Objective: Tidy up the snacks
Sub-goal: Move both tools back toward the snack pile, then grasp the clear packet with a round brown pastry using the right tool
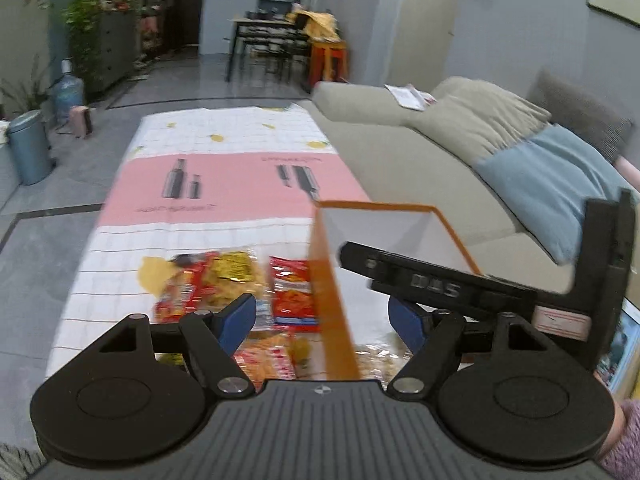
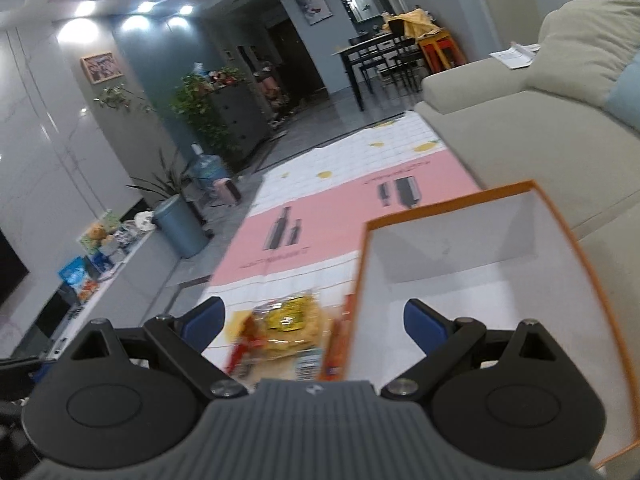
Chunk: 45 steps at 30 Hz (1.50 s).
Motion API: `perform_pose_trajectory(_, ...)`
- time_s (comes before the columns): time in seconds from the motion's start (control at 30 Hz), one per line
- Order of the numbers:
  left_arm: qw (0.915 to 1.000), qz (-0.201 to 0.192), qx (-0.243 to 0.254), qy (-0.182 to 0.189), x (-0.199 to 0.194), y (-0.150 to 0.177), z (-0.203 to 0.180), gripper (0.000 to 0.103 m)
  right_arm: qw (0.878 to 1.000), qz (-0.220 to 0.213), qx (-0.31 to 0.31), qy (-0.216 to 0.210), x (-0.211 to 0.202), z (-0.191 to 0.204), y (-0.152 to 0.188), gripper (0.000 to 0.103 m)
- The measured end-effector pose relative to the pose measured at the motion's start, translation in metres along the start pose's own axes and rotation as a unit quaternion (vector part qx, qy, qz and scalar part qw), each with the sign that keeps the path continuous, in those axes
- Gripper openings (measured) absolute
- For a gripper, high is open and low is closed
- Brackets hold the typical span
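Hovering over the near end of the table (image 1: 224,136), the left gripper (image 1: 322,318) has its blue pads spread wide with nothing between them but air; the orange wall of the box (image 1: 332,300) runs up through the gap without clearly touching either pad. Snack packets (image 1: 208,280) lie on the checked cloth just left of the box, red and yellow wrappers, motion-blurred. A second red packet (image 1: 290,292) sits against the box's outer wall.

The right gripper (image 2: 314,320) is likewise spread, holding nothing. Its right pad hangs over the white interior of the box (image 2: 460,264); its left pad is over the cloth. The box's near-left wall passes between the pads. A clear packet with a yellow label (image 2: 288,328) lies just outside that wall, beneath the gap.

In the left view the right gripper's black body (image 1: 440,280) reaches across the box opening, tilted. A pink sleeve (image 1: 624,448) shows at lower right, possibly the right arm; edge too cropped to confirm. The box interior appears empty of snacks. Sofa (image 1: 400,152) lies beside the table.
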<state>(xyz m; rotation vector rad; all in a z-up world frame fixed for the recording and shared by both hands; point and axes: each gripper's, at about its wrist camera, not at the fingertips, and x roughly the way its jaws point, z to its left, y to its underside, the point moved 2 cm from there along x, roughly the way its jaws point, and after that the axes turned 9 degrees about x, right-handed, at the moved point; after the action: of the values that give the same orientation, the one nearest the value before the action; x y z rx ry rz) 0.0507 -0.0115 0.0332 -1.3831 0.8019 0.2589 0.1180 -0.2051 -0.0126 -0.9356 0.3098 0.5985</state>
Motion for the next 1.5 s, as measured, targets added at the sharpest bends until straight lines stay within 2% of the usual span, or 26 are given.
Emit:
perform_pose_trajectory(0.1, 0.9995, -0.007, -0.020, -0.023, -0.004, 0.006, 0.019, 0.089, 1.000, -0.002, 0.001, -0.008, 0.000, 0.015, 0.007, 0.094)
perform_pose_trajectory(0.3, 0.9964, 0.011, -0.053, -0.065, 0.003, 0.028, 0.063, 0.089, 0.999, -0.001, -0.045, -0.013, 0.006, 0.042, 0.026, 0.094)
perform_pose_trajectory(0.47, 0.9919, 0.027, -0.095, -0.080, 0.010, 0.046, 0.108, 0.089, 0.995, 0.024, -0.093, -0.001, 0.020, 0.060, 0.054, 0.094)
perform_pose_trajectory(0.57, 0.9885, 0.038, -0.119, -0.084, 0.017, 0.058, 0.128, 0.087, 0.992, 0.037, -0.117, -0.021, 0.022, 0.069, 0.073, 0.093)
perform_pose_trajectory(0.67, 0.9888, 0.030, -0.097, -0.109, 0.016, 0.062, 0.132, 0.086, 0.983, 0.053, -0.167, -0.046, 0.025, 0.079, 0.097, 0.093)
perform_pose_trajectory(0.77, 0.9921, 0.017, -0.067, -0.104, 0.016, 0.070, 0.127, 0.086, 0.975, 0.076, -0.204, -0.043, 0.032, 0.089, 0.122, 0.093)
perform_pose_trajectory(0.93, 0.9896, 0.053, -0.095, -0.095, 0.032, 0.088, 0.131, 0.086, 0.963, 0.115, -0.243, -0.017, 0.051, 0.082, 0.153, 0.093)
perform_pose_trajectory(1.07, 0.9885, 0.063, -0.098, -0.096, 0.036, 0.099, 0.134, 0.086, 0.963, 0.129, -0.235, 0.016, 0.067, 0.066, 0.161, 0.093)
perform_pose_trajectory(1.17, 0.9877, 0.069, -0.100, -0.098, 0.037, 0.105, 0.138, 0.086, 0.968, 0.148, -0.200, 0.024, 0.075, 0.053, 0.163, 0.093)
perform_pose_trajectory(1.33, 0.9865, 0.081, -0.109, -0.091, 0.039, 0.112, 0.144, 0.086, 0.975, 0.164, -0.150, 0.025, 0.088, 0.041, 0.164, 0.093)
perform_pose_trajectory(1.43, 0.9854, 0.086, -0.113, -0.094, 0.040, 0.114, 0.147, 0.086, 0.971, 0.181, -0.153, 0.034, 0.096, 0.043, 0.169, 0.093)
perform_pose_trajectory(1.5, 0.9847, 0.089, -0.118, -0.093, 0.039, 0.114, 0.151, 0.086, 0.973, 0.190, -0.131, 0.028, 0.097, 0.042, 0.172, 0.087)
